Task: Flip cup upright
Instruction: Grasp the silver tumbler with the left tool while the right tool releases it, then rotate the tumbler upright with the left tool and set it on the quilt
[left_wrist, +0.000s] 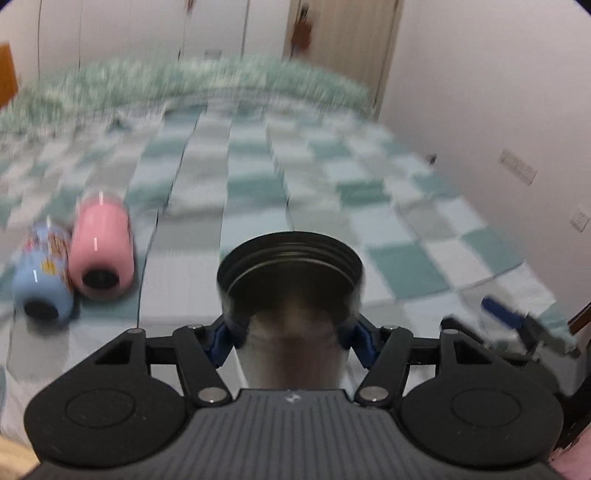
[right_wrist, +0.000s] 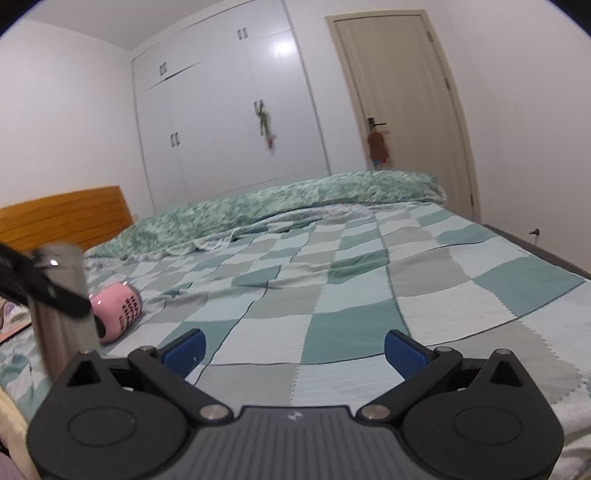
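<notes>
My left gripper (left_wrist: 291, 332) is shut on a steel cup (left_wrist: 291, 295) with a black threaded rim, open mouth facing away and up. The view is blurred by motion. In the right wrist view the same steel cup (right_wrist: 62, 317) stands roughly upright at the far left, held by the left gripper's black fingers (right_wrist: 55, 291). My right gripper (right_wrist: 293, 349) is open and empty above the checked bedspread (right_wrist: 332, 295). It shows at the right edge of the left wrist view (left_wrist: 506, 317).
A pink cup (left_wrist: 101, 247) and a blue patterned cup (left_wrist: 46, 273) lie on their sides on the bed at the left. The pink cup (right_wrist: 116, 310) lies behind the steel cup. A rumpled green duvet (right_wrist: 295, 199), wooden headboard (right_wrist: 62, 218), wardrobe and door stand beyond.
</notes>
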